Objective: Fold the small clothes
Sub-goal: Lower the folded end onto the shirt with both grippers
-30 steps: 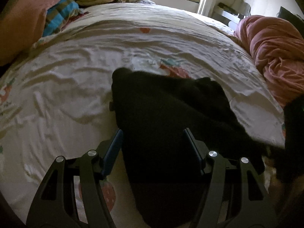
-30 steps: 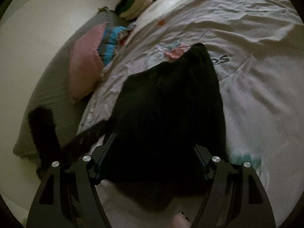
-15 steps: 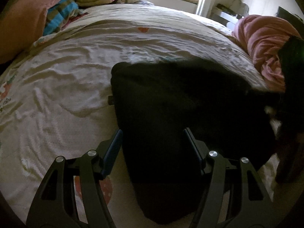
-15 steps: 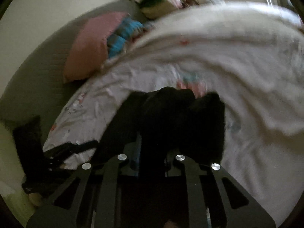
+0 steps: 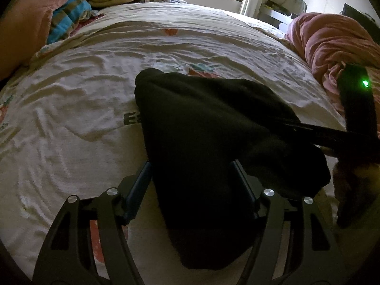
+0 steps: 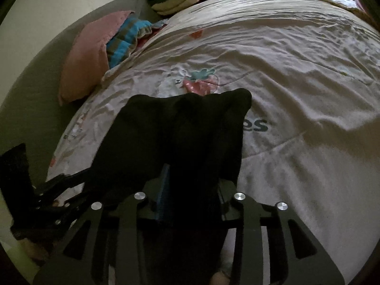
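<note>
On the bed's wrinkled white sheet with its strawberry print (image 5: 71, 118), I work a small black knitted garment (image 5: 213, 128) with a two-finger gripper in each hand. My left gripper (image 5: 192, 185) is spread wide, its blue-lined fingers (image 5: 139, 190) straddling the near end of the cloth; the left finger stands clear of the fabric, and I cannot tell whether the right one touches it. My right gripper (image 6: 190, 187) has bunched fabric between its fingers; its jaws closed tight and have just been opening again, though the cloth fills the gap and the pads appear to press on it.

The garment lies directly ahead of both tools, its long axis running away from me up the bed, with the far edge reaching the strawberry print in the right wrist view. From the left wrist view, the right gripper (image 5: 315, 130) comes in from the right side, across the cloth. Both hands sit at the near end; the right has the firmer hold, so I judge the fold will turn on carrying that near edge toward the far one.
</note>
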{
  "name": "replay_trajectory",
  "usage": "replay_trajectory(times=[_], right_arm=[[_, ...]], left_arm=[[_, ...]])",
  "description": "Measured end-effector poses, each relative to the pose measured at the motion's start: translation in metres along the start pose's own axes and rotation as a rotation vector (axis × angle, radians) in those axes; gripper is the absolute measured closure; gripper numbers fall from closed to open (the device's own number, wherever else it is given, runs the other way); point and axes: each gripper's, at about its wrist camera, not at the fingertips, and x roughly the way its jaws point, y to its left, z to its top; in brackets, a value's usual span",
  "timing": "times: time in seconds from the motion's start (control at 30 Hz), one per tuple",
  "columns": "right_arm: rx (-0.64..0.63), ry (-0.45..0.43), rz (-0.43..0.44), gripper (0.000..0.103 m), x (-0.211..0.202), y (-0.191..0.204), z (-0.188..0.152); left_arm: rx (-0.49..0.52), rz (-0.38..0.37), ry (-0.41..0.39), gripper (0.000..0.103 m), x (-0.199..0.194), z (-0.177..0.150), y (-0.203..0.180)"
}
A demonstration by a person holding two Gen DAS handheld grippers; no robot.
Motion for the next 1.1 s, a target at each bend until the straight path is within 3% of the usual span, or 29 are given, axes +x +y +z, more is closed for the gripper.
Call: replay_trajectory(times=[0.17, 0.27, 0.73, 0.87, 1.1], right_arm=[[0.029, -0.027, 0.052, 0.054, -0.022, 0.005, -0.01], [0.033, -0.037, 0.068, 0.051, -0.034, 0.007, -0.02], [0.023, -0.013, 0.055, 0.05, -0.029, 0.015, -0.032], [0.011, -0.007, 0.046, 0.05, -0.027, 0.018, -0.032], [-0.003, -0.002, 0.039, 0.05, -0.025, 0.024, -0.033]], left_arm=[[-0.014, -0.005, -0.003, 0.042, -0.003, -0.005, 0.003], [-0.013, -0.008, -0.007, 0.042, -0.007, -0.006, 0.007], [-0.061, -0.035, -0.006, 0.041, -0.017, -0.018, 0.02], [-0.071, -0.027, -0.005, 0.033, -0.019, -0.02, 0.023], [-0.124, -0.068, 0.021, 0.028, -0.019, -0.023, 0.032]])
